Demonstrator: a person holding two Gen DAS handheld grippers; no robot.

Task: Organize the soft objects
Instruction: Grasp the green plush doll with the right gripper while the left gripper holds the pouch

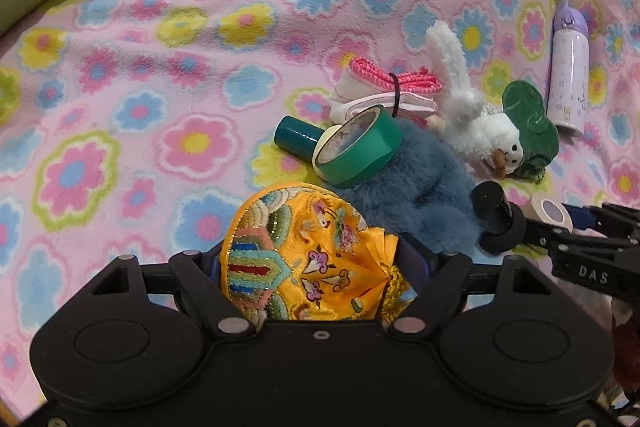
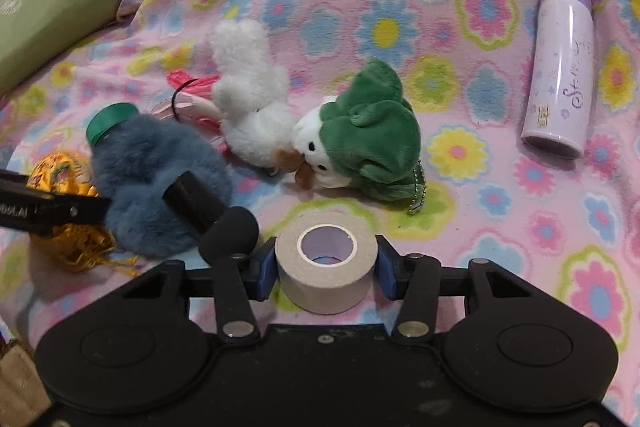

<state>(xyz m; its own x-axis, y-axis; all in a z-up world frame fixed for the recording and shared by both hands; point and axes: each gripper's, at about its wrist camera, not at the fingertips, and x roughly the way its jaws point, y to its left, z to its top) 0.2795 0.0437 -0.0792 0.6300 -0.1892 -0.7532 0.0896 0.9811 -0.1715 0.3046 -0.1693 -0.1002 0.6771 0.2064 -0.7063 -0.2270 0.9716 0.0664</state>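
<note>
My left gripper (image 1: 316,259) is shut on a yellow embroidered pouch (image 1: 304,251), which also shows in the right wrist view (image 2: 64,171). My right gripper (image 2: 326,269) has its pads against both sides of a beige tape roll (image 2: 326,267), upright on the blanket; the roll shows in the left view (image 1: 552,213). Ahead lie a blue furry scrunchie (image 1: 416,183) (image 2: 156,167), a white plush (image 1: 460,99) (image 2: 252,99) and a green-hooded bird plush (image 1: 524,135) (image 2: 360,143). A green tape roll (image 1: 356,147) leans on the scrunchie.
Everything lies on a pink flowered blanket (image 1: 160,67) (image 2: 500,227). A teal tube (image 1: 300,137), a pink-and-white ribbon bundle (image 1: 376,91), a black microphone-like object (image 2: 212,211) and a lilac bottle (image 1: 568,75) (image 2: 560,67) lie around. A green cushion (image 2: 48,11) sits far left.
</note>
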